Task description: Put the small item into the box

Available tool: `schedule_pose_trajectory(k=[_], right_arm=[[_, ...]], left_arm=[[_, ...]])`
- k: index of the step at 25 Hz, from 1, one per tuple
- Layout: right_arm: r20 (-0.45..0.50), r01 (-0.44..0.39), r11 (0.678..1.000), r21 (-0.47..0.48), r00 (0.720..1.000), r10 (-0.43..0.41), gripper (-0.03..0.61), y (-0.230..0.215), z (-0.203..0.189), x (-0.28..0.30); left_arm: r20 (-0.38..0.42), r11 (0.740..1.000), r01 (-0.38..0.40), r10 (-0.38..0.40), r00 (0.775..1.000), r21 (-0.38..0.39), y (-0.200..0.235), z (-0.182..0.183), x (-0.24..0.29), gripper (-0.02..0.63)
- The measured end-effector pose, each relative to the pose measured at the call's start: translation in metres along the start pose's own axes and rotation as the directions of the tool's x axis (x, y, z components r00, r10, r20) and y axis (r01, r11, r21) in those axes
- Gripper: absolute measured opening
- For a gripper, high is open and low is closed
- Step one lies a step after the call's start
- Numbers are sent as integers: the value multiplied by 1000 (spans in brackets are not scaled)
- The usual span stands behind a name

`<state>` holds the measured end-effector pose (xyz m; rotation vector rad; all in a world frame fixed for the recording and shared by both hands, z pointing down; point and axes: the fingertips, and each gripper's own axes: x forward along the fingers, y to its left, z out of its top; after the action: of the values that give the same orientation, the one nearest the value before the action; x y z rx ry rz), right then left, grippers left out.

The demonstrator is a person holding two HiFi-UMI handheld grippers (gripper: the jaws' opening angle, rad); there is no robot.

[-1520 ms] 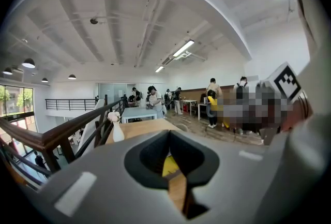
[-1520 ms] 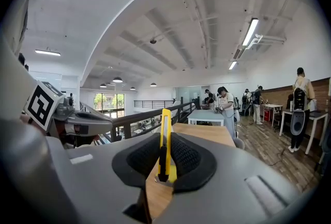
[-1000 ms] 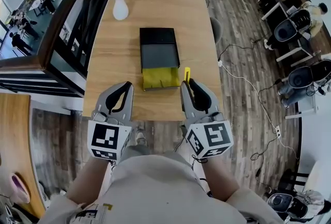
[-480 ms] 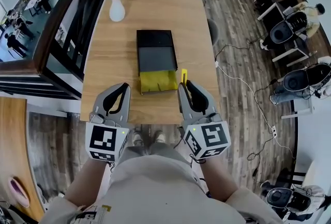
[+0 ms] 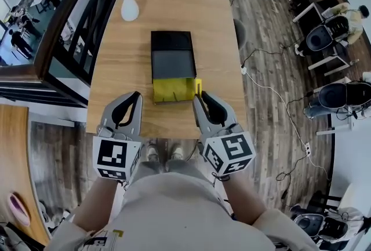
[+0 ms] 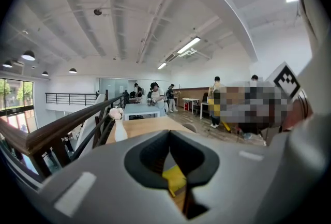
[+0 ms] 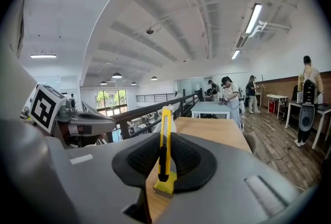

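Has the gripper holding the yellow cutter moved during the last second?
Yes. The right gripper has carried the yellow utility knife leftward: it stood clear of the yellow box before and is now at the box's right edge.

Bare counter [image 5: 211, 41] lies on both sides of the box [image 5: 171, 61], with room to reach past it. The box sits in the middle. A vase [image 5: 128, 9] stands at the far left corner, well apart from it.
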<state>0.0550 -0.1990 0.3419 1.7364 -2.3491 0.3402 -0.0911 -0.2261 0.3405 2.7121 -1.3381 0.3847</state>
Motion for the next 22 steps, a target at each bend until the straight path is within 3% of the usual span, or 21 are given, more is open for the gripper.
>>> schedule_pose_trajectory(k=[13,22], right_arm=[[-50,-97,995,24,994,99,63,-24,-6,21],[-165,-211,977,-26,965,204,63,-33,-32,74]], left_arm=[[-46,1000,-19,20,999,20,-10,-2,27,3],[-133,1000,-10,13,991,25,-7,-32,68,3]])
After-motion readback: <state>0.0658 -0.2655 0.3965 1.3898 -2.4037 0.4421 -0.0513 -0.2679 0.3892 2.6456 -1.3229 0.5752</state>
